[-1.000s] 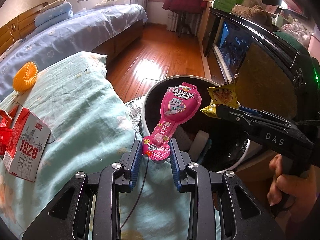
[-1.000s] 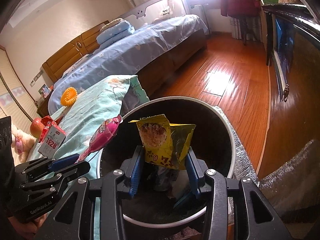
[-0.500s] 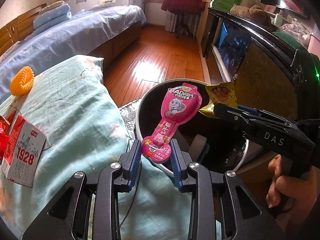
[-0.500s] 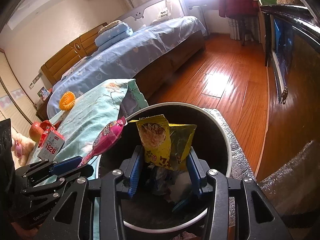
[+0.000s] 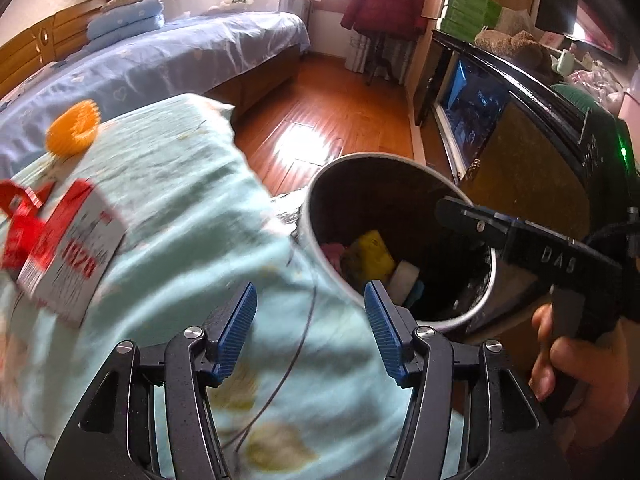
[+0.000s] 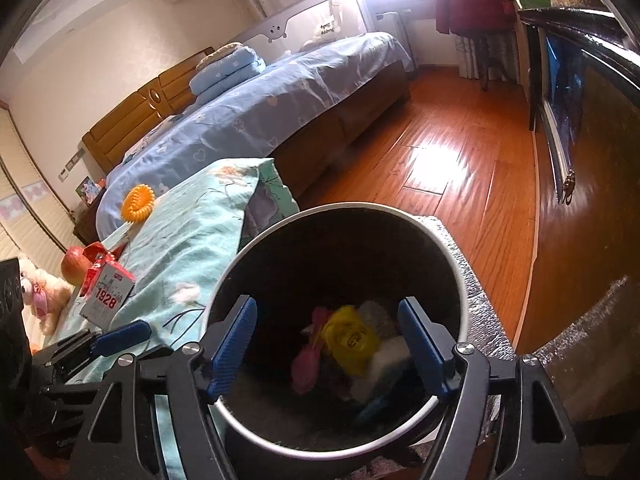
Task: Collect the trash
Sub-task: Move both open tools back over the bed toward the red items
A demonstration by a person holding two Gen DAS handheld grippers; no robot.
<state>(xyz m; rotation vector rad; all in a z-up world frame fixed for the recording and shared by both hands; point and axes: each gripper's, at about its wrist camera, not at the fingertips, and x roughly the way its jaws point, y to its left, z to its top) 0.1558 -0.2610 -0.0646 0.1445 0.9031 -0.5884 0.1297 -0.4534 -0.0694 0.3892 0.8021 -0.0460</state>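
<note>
A round dark bin stands beside the teal-covered bed. Inside it lie the pink candy wrapper and the yellow snack packet, on other trash. My left gripper is open and empty, over the teal cover at the bin's left rim. My right gripper is open and empty above the bin's mouth; it also shows in the left wrist view. A red-and-white 1928 carton lies on the cover.
On the teal cover lie an orange coil ring and a red clip; an apple sits behind the carton. A blue bed, wooden floor and dark cabinet surround the bin.
Both grippers have opened. The pink wrapper and the yellow packet have dropped into the bin. The left gripper has drawn back toward the bed.
</note>
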